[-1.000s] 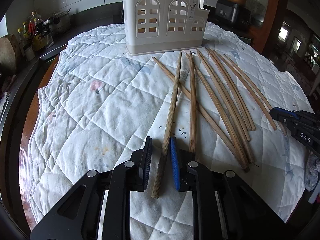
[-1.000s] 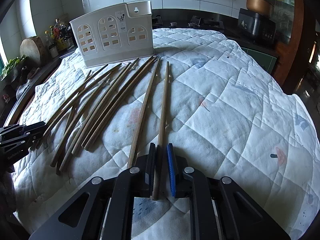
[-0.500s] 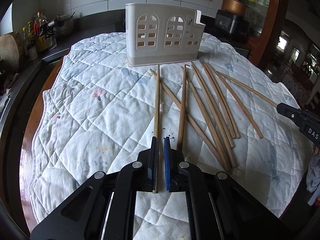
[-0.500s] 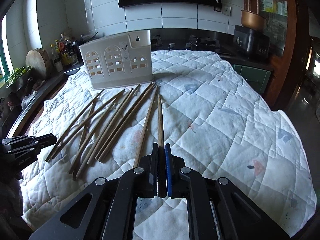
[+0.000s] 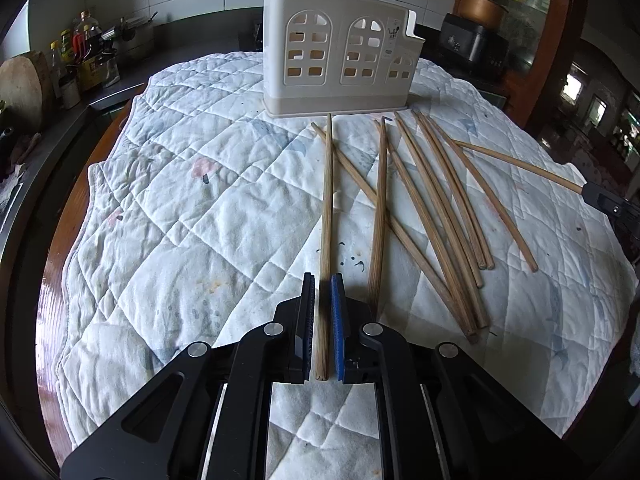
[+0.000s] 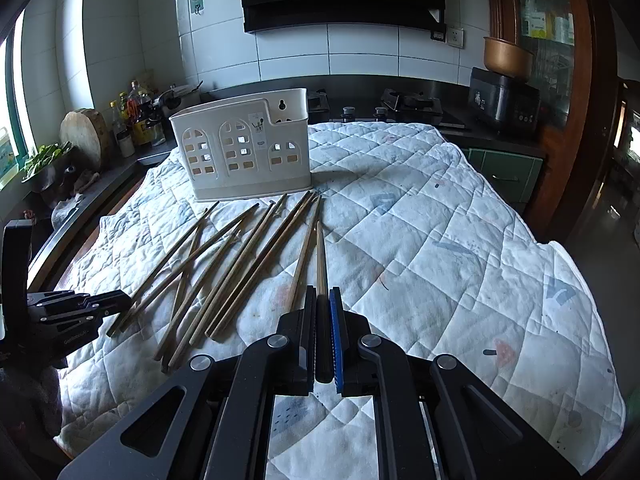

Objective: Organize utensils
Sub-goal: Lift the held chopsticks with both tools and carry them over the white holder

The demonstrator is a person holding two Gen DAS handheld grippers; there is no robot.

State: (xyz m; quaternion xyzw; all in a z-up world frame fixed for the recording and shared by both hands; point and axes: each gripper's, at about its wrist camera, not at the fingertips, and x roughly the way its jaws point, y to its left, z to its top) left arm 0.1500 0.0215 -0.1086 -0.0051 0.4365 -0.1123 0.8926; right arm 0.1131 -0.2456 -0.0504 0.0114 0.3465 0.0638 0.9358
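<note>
Kitchen desk under a quilted cloth, each gripper pinching one chopstick.
Left fingers clamp a chopstick at its near end, right fingers clamp another; loose sticks lie beyond, holder farthest. Light, stiff, slick; end grip will likely pivot.

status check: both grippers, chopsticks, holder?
Left gripper shut on one chopstick. Right gripper shut on another chopstick. Holder upright; path looks clear.

The left tool grips one chopstick pointing to twelve o'clock at the white holder; loose chopsticks fan toward two o'clock.
</note>
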